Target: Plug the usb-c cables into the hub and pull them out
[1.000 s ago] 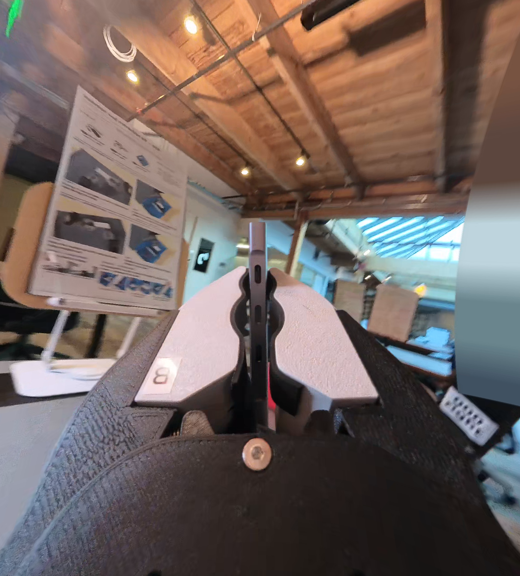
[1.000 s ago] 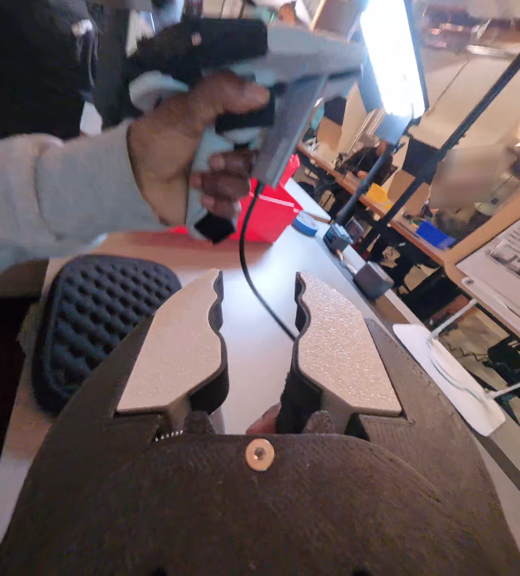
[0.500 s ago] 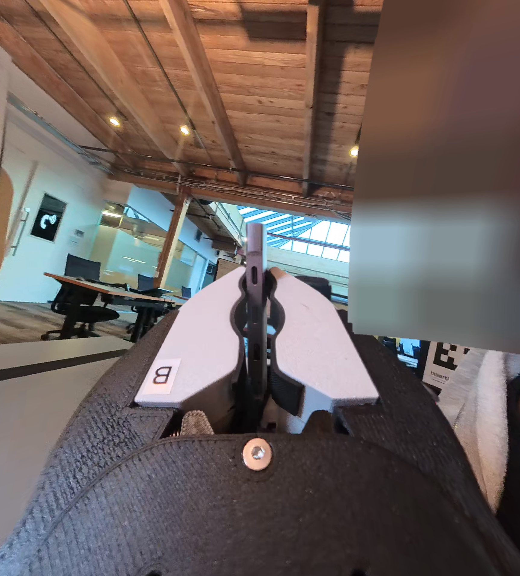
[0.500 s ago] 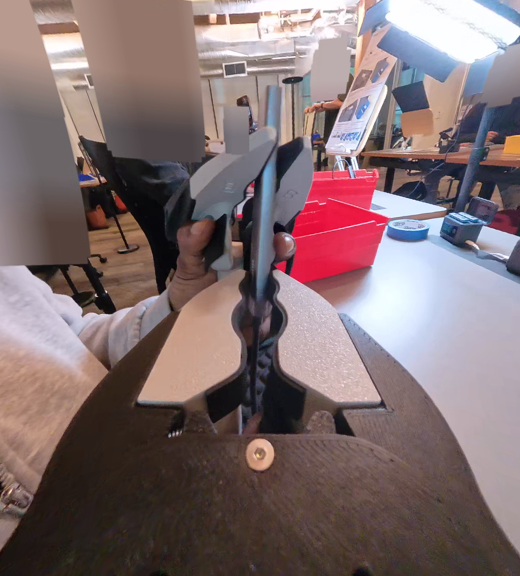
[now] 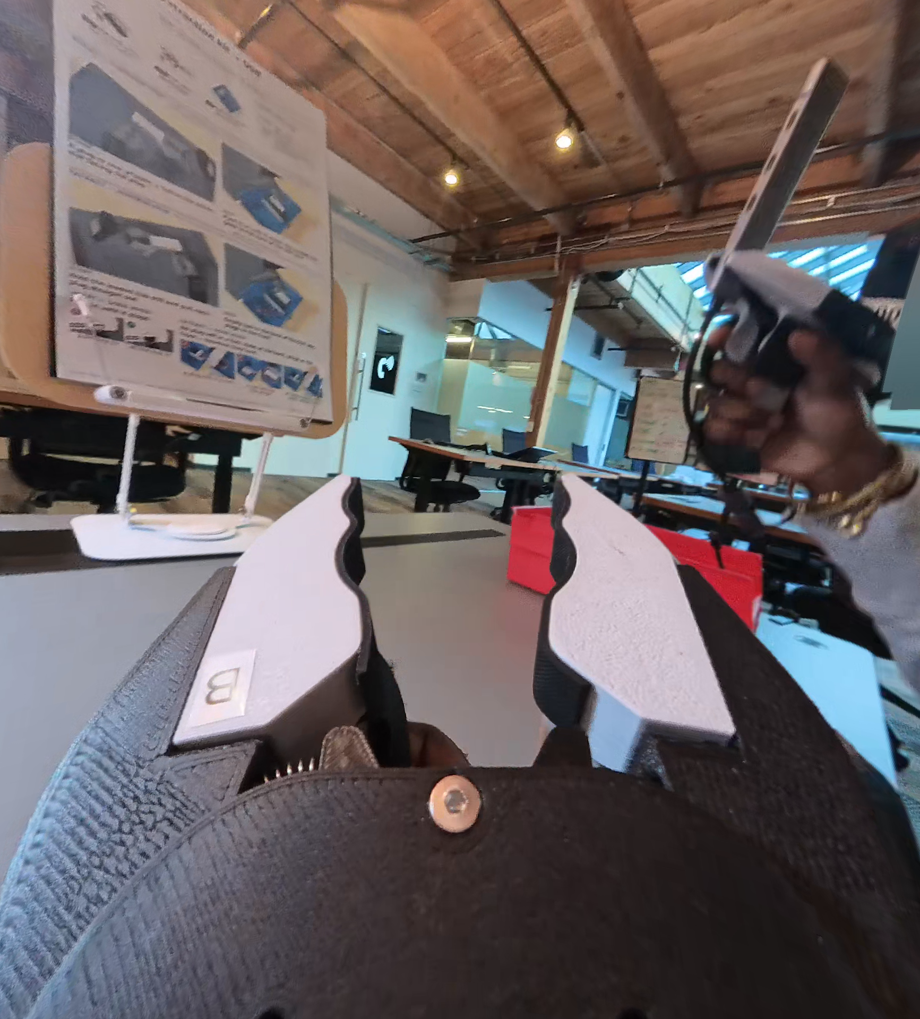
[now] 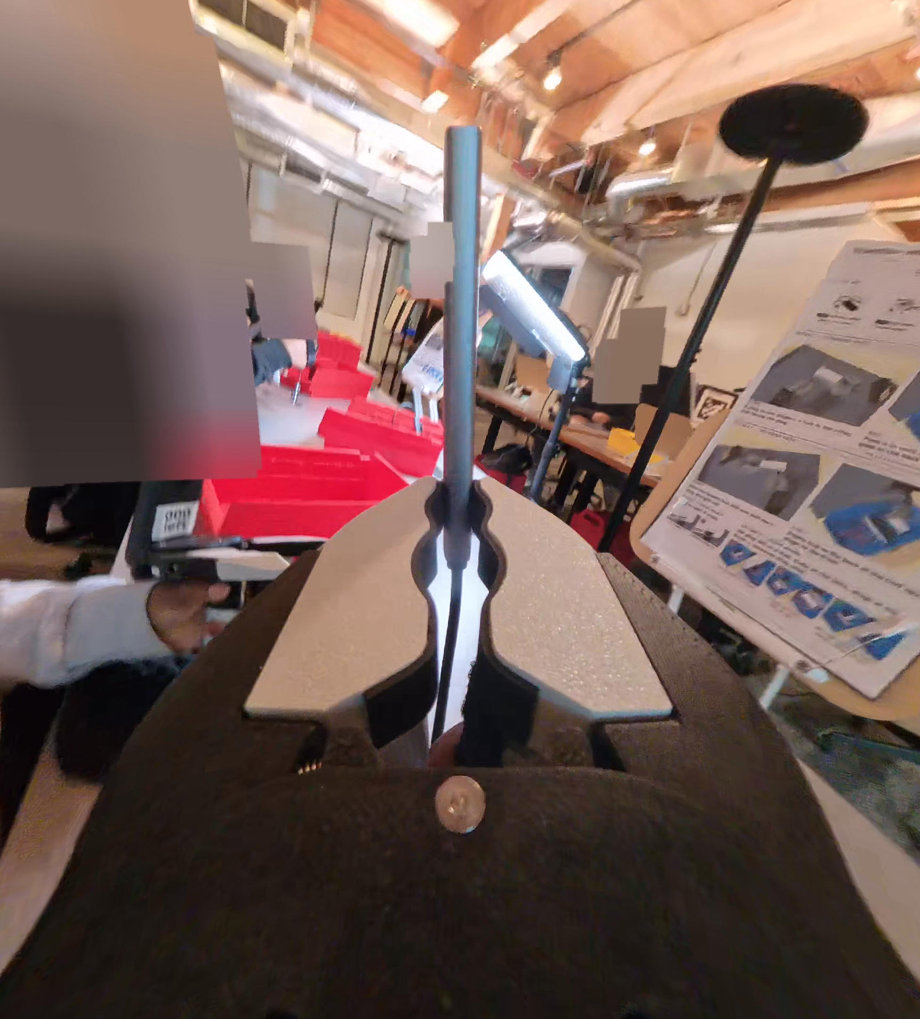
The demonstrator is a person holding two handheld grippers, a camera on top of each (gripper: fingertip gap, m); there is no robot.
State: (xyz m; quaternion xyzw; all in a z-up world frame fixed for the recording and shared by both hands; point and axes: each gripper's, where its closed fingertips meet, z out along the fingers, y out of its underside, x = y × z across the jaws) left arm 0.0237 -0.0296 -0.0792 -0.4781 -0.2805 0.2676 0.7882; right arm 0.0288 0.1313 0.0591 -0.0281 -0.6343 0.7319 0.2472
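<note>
Wooden beams overhead, the right tool point(image 6: 460, 518) clamps the slim, stiff, likely slippery hub point(image 6: 460, 309) upright by its cable end, while the left tool point(image 5: 455, 537) gapes empty above the table point(image 5: 60, 634).

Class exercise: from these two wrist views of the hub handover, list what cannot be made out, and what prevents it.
- Hub, right wrist view: seen edge-on, so its ports are hidden.
- Hub cable, right wrist view: far end vanishes behind the right gripper.
- USB-C cables to plug in: outside both views.
- Instruction sheet, left wrist view: motion blur.
</note>
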